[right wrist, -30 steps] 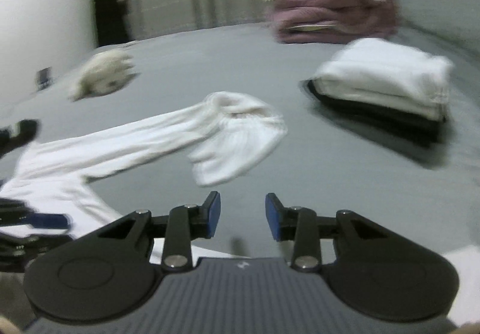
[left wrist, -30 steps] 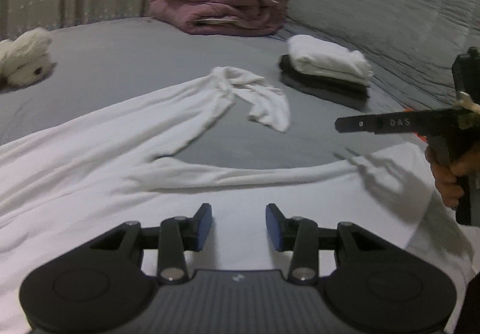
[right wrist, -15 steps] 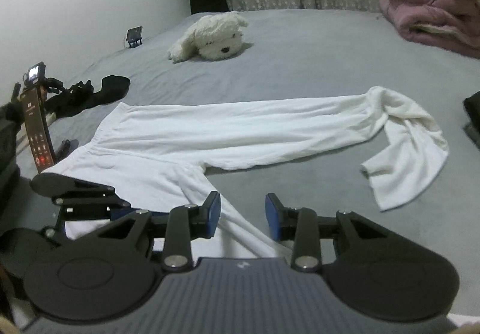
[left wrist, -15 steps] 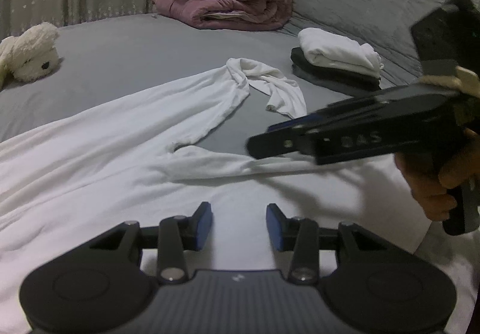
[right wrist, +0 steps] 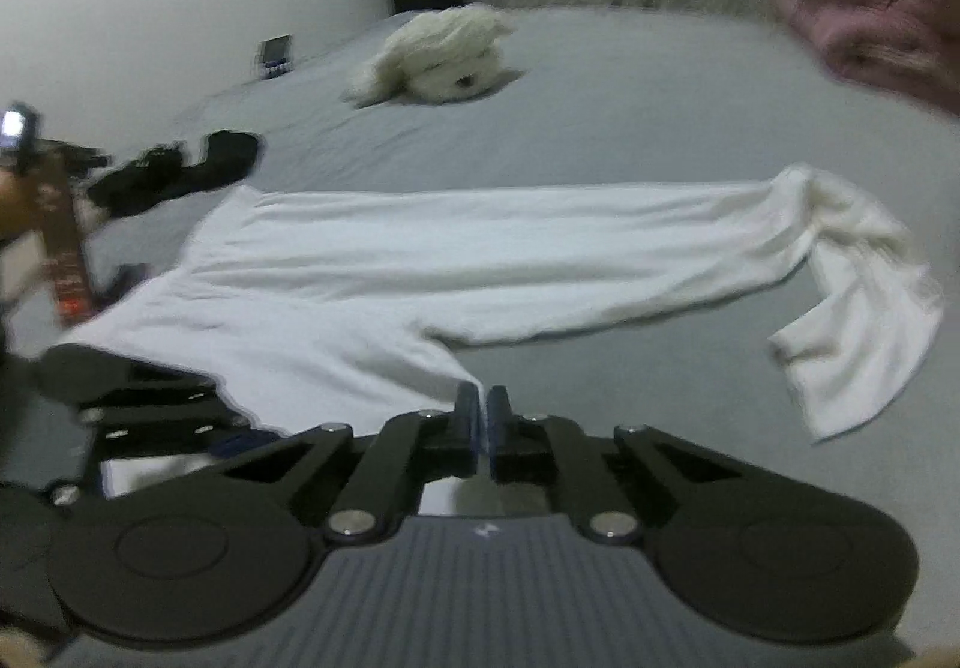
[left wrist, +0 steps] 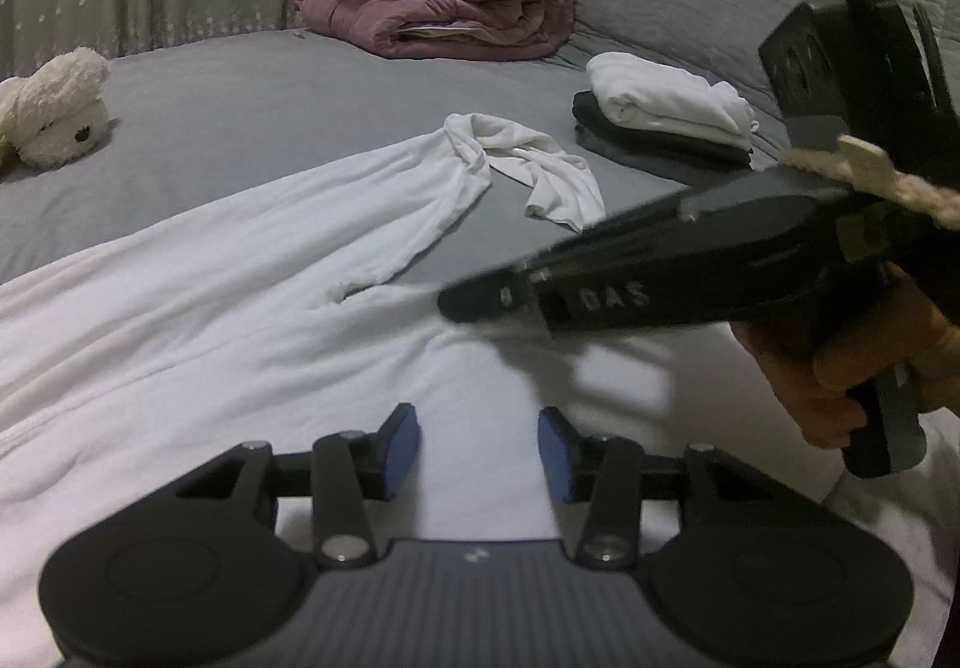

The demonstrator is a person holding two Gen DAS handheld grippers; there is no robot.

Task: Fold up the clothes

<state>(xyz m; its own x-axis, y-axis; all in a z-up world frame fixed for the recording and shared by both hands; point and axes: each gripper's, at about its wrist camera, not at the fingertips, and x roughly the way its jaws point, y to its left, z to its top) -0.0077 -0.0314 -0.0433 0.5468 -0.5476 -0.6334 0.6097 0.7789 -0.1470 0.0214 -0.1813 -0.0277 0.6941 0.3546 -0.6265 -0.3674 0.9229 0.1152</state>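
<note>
Pinching the near edge of the white garment where its leg branches off, the right gripper is closed on cloth; the left gripper, empty, is opening above it. Garment spreads across the grey bed; plush dog lies far.

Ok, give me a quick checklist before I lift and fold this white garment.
1. Right gripper shut on the white garment's edge: ok, pads pinch cloth near the armpit.
2. Left gripper gripping: not ok, jaws are opening above the cloth with nothing between them.
3. Sleeve laid flat: not ok, its end is twisted and doubled back.
4. Folded stack clear of the garment: ok, apart on the bed.
5. Hem straight: cannot tell, out of view.
</note>
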